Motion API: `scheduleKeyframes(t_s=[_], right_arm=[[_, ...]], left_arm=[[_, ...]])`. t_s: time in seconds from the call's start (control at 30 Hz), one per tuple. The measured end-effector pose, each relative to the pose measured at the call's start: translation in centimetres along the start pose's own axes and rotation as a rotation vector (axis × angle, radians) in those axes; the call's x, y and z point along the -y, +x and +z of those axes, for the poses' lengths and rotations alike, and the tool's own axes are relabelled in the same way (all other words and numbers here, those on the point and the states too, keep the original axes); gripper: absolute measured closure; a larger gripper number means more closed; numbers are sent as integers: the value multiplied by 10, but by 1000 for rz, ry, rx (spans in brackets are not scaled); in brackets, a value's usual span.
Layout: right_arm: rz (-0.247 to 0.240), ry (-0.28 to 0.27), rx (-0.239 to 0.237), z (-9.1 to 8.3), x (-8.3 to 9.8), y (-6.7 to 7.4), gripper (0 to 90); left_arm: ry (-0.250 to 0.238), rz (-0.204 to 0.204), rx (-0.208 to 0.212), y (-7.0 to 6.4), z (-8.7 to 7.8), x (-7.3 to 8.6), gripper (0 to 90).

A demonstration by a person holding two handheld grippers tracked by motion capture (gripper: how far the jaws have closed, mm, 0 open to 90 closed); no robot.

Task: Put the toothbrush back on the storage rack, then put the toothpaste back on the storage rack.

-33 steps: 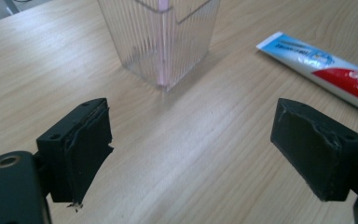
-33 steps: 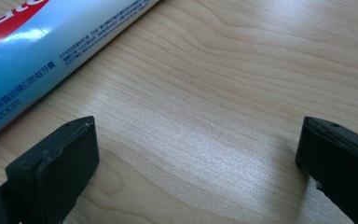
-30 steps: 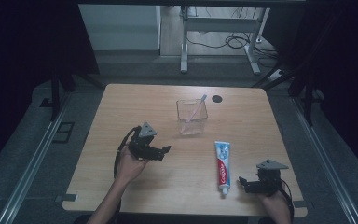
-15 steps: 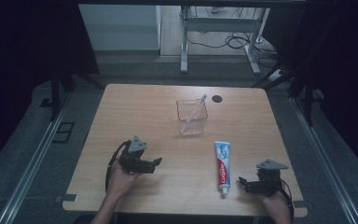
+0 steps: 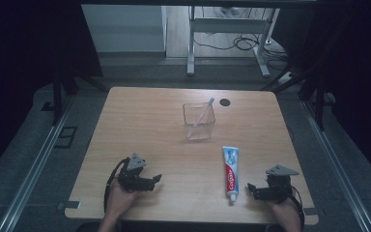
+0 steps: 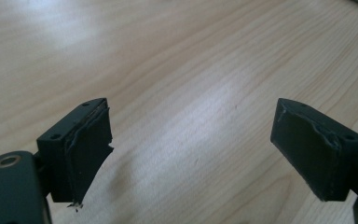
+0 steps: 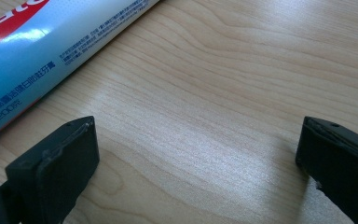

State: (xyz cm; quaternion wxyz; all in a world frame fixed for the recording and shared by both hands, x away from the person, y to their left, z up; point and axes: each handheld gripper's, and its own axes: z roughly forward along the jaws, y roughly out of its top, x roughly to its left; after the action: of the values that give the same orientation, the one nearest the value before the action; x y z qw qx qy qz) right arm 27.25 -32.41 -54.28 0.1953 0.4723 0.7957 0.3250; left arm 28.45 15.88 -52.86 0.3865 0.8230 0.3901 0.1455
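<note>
Jaws apart on both grippers, nothing between | tube (image 5: 231,170) flat on table (image 5: 140,116), near right | right gripper (image 5: 254,189) just right of its cap | left gripper (image 5: 154,180) near left, well apart | cup (image 5: 199,122) with toothbrush (image 5: 202,115) far centre

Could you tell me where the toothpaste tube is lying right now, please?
In the high view the toothpaste tube lies flat on the table's near right part, just left of the right hand-held gripper and in front of the clear cup.
</note>
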Motion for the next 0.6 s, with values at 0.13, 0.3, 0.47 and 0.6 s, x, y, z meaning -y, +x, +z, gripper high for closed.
scheduleKeyframes(t_s=[0.13,0.3,0.47,0.6], right_arm=[[0,0,0,0,0,0,0],[0,1,0,0,0,0,0],[-3,3,0,-1,0,0,13],[-7,24,-20,-6,-4,1,37]], left_arm=[[31,9,-8,-1,5,7,127],[88,15,-30,-3,12,10,127],[89,17,-30,-3,12,10,128],[89,17,-30,-3,12,10,128]])
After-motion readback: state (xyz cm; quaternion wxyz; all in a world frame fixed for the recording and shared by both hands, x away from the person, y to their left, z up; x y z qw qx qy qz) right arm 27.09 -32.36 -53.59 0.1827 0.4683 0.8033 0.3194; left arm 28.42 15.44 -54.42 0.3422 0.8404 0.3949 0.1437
